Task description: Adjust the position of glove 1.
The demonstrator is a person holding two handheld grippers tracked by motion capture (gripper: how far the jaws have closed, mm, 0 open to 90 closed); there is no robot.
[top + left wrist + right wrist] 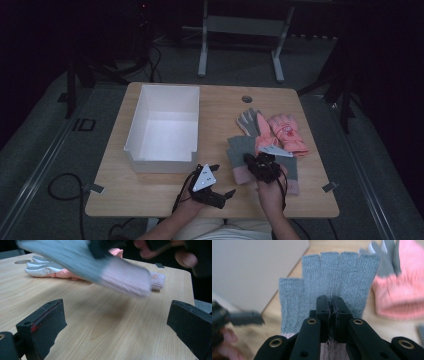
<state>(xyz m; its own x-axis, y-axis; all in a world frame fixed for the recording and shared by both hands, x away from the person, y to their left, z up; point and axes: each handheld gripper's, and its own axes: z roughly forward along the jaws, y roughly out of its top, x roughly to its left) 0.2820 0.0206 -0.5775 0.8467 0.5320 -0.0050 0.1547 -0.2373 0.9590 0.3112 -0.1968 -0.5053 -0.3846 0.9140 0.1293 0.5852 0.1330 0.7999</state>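
Grey knit, fingerless and with a pale pink cuff, the glove (329, 285) is pinched in the right gripper (331, 302), whose jaws are closed tight on the fabric around its middle. In the right gripper view its finger stubs point away from the tool, so its long axis runs along the jaws, cuff toward the hand. In the left gripper view it looks lifted off the wood and blurred, so it is probably moving.

The white box (165, 125) stands open on the left half of the tabletop, its near wall close to the front edge. From the held glove it lies to the left and a little farther back, so the carry likely runs leftward over the near-right corner of the box.

The left gripper (218, 187) hovers near the front edge, between box and glove, jaws wide apart and holding nothing. It is nearer the box but sits in the path.

Other gloves (280, 132), pink and grey-white, lie in a heap toward the right edge. The tabletop (150, 192) is light wood, and the room around is dark.
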